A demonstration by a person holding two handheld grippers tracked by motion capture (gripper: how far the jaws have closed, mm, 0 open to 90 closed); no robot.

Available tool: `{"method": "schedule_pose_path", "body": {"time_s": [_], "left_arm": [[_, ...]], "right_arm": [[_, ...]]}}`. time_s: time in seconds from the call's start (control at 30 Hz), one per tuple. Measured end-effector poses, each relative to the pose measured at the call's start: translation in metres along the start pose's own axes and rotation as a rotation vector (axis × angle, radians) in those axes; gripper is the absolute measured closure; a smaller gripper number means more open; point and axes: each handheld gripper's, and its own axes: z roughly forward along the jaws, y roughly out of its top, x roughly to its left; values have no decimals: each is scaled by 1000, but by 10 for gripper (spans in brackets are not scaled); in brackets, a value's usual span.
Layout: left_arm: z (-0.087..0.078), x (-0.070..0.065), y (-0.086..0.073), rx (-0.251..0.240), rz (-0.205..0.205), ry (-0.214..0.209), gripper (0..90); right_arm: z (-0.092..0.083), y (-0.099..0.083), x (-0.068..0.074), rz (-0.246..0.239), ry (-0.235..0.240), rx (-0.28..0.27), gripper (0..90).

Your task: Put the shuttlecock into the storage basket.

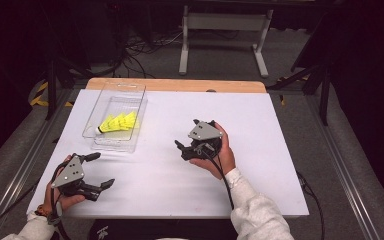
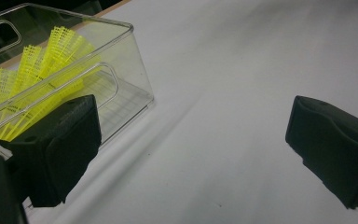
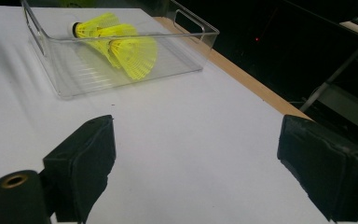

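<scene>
Both your left gripper (image 1: 101, 170) and right gripper (image 1: 181, 148) gape wide, empty; careless reaching could tip the clear bin (image 1: 95, 111), spilling yellow shuttlecocks (image 1: 118, 122).

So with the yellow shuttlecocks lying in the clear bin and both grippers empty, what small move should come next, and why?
Probably draw the right gripper back to rest. Its jaws stand open with nothing between them, the yellow shuttlecocks already lie stacked inside the clear bin, and the left gripper is open too.

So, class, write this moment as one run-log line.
shuttlecocks: lying in clear bin | left tongs: open, empty | right tongs: open, empty | both beside bin, on white table
</scene>
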Motion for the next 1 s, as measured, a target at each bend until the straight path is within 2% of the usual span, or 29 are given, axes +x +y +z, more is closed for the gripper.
{"method": "schedule_pose_path", "body": {"time_s": [0.17,1.0], "left_arm": [[-1,0,0,0,0,1,43],[0,0,0,2,0,2,43]], "right_arm": [[-2,-3,-2,3,-12,-6,107],[-26,-16,-5,-66,-72,24,96]]}}
